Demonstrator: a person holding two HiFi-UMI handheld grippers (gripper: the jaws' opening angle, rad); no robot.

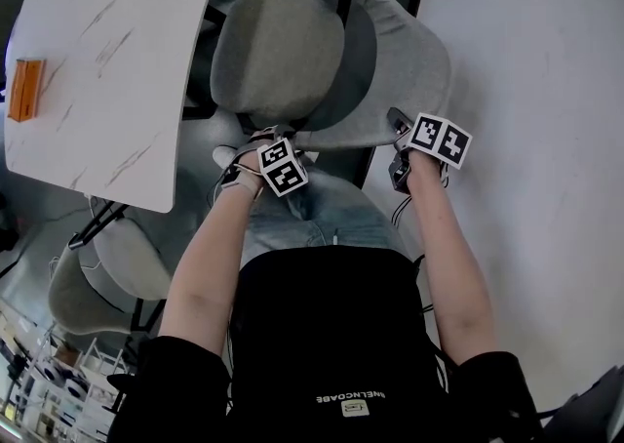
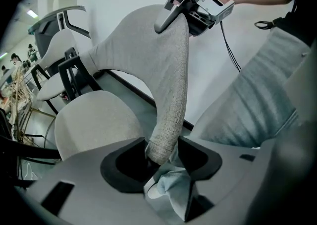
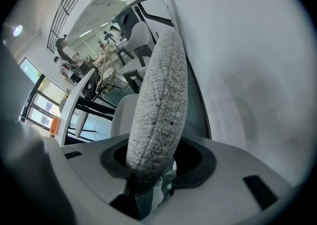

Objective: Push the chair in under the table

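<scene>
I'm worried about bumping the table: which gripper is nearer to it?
Left. The left gripper clamps the backrest end beside the table; the right gripper clamps the far end.

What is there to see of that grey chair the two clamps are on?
The chair is covered in grey woven fabric, with a rounded padded seat and a thin, curved backrest seamed along its edge. It stands upright, its seat next to the white table's edge; its legs are mostly hidden. The left gripper and the right gripper each clamp the backrest's top edge, one near each end.
</scene>
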